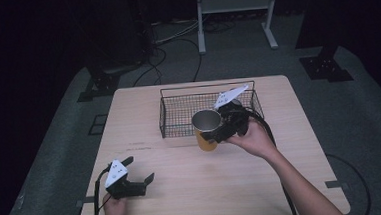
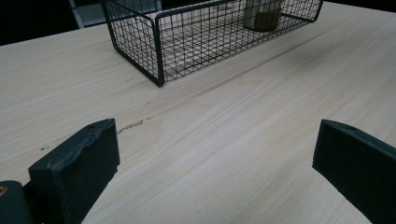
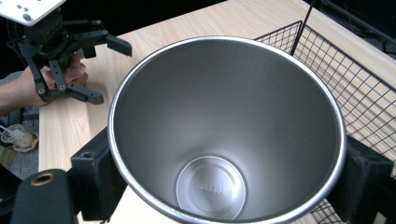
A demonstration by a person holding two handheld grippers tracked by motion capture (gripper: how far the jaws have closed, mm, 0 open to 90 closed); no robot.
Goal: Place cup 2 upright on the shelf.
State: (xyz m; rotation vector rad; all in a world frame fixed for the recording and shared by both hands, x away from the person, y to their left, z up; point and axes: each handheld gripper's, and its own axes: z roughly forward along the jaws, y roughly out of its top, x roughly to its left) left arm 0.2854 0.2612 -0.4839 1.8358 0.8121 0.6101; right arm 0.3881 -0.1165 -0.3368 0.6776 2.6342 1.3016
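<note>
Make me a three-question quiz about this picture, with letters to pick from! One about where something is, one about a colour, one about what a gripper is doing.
1. Where is the wire basket?
A. on the table's far half
B. on the floor
C. in the left gripper

2. What colour is the cup outside?
A. blue
B. yellow
C. red

3. What is the left gripper doing?
A. squeezing the cup
B. gripping the basket
C. resting open, holding nothing

Answers: 1 A, the high view shows it on the table beyond both hands. 2 B, yellow shows below its silvery rim. 3 C, its jaws stand apart over bare wood; the right gripper has the cup.
</note>
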